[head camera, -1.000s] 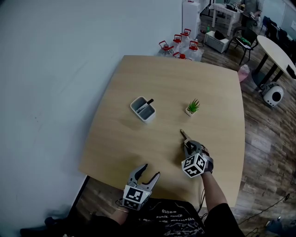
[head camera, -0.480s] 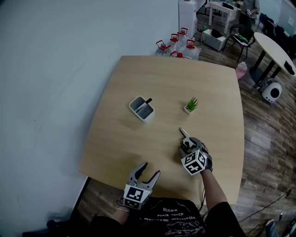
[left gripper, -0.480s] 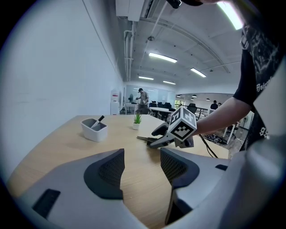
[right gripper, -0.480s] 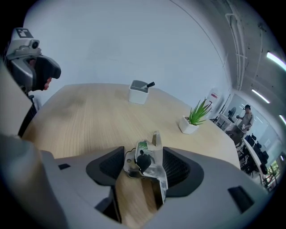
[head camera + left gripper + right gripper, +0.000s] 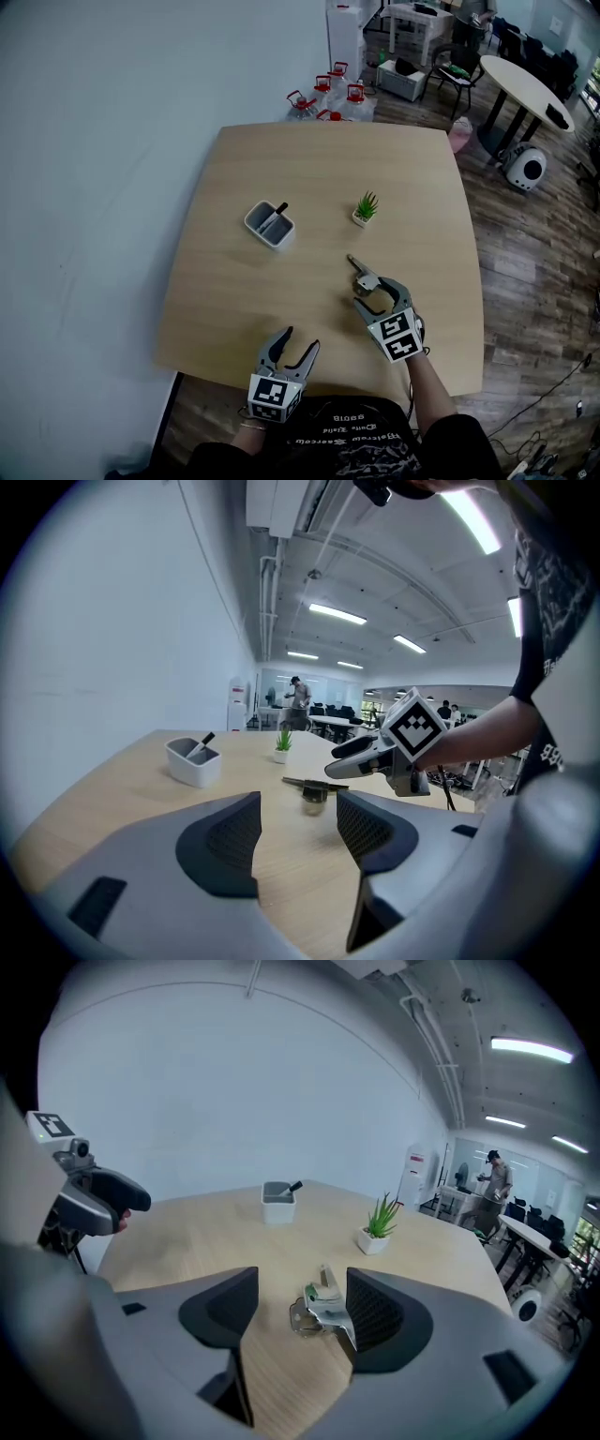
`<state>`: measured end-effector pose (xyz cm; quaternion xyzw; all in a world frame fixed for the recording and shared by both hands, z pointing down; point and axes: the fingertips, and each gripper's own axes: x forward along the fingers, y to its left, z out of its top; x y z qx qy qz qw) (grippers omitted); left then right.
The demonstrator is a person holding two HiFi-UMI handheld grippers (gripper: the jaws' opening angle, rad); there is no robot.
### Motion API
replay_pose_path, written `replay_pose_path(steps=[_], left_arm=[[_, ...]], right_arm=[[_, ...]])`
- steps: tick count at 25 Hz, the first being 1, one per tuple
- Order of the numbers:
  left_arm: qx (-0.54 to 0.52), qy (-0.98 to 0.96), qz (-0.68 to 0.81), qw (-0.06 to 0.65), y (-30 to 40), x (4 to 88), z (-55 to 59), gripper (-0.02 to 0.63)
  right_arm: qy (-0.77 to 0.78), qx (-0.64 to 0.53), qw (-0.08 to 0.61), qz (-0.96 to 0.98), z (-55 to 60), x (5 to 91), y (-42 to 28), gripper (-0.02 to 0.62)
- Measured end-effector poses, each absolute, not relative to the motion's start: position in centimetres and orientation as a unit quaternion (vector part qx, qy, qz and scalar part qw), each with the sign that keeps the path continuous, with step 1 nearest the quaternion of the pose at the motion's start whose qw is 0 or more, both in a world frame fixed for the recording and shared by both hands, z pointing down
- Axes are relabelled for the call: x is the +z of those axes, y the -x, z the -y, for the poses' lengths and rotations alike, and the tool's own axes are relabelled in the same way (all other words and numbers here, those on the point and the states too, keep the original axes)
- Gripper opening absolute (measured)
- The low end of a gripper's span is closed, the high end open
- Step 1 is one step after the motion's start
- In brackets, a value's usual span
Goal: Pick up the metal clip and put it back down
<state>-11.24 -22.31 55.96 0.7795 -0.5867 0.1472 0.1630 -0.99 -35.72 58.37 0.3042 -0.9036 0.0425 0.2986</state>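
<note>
As right gripper (image 5: 371,292) opens, metal clip (image 5: 363,277) lies between.

A pale wall (image 5: 94,141) flanks wood-plank floor (image 5: 525,281), with a white oval table (image 5: 525,89) beyond.

The left gripper (image 5: 301,339) is held low and close to the body, jaws apart and empty, while the right gripper (image 5: 373,293), reaching forward on an outstretched forearm (image 5: 427,375), has its jaws opening with the metal clip (image 5: 362,278) between them.
</note>
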Motion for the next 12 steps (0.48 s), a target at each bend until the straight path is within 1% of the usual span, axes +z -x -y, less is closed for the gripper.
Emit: replay_pose_path(steps=[8,12], left_arm=[[0.119,-0.801,0.57,0.137,10.4,54.1,22.2,0.261],[0.106,-0.811,0.561,0.128,10.0,53.3,21.8,0.261]], right_arm=[[-0.356,0.037,0.229,0.905,31.3,53.6,-0.8,0.293],[-0.38,0.039,0.209,0.9,28.8,52.4,-1.4,0.293]])
